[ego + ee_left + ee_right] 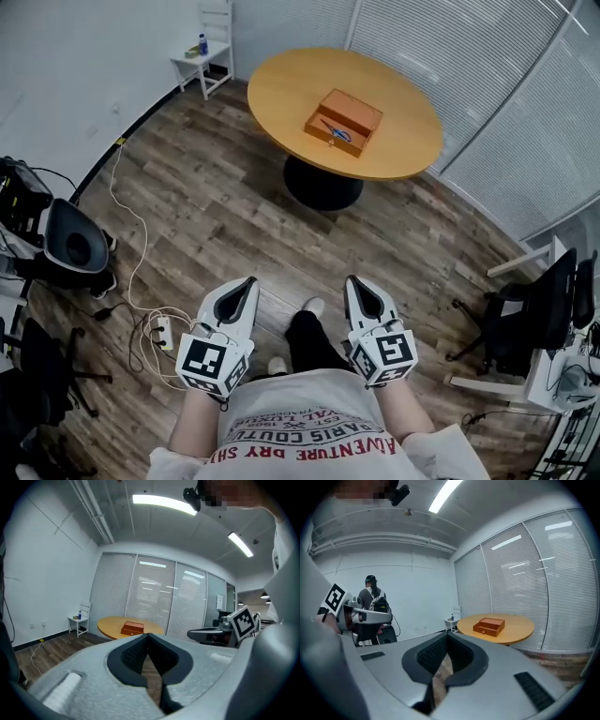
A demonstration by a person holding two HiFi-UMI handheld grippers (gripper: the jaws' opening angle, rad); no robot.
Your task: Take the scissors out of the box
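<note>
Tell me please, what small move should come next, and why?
Probably step toward the round table: the box with the scissors sits far ahead, out of reach, and the left gripper and right gripper are shut and empty.

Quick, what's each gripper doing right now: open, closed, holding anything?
Left gripper: jaws closed, holding nothing.
Right gripper: jaws closed, holding nothing.
</note>
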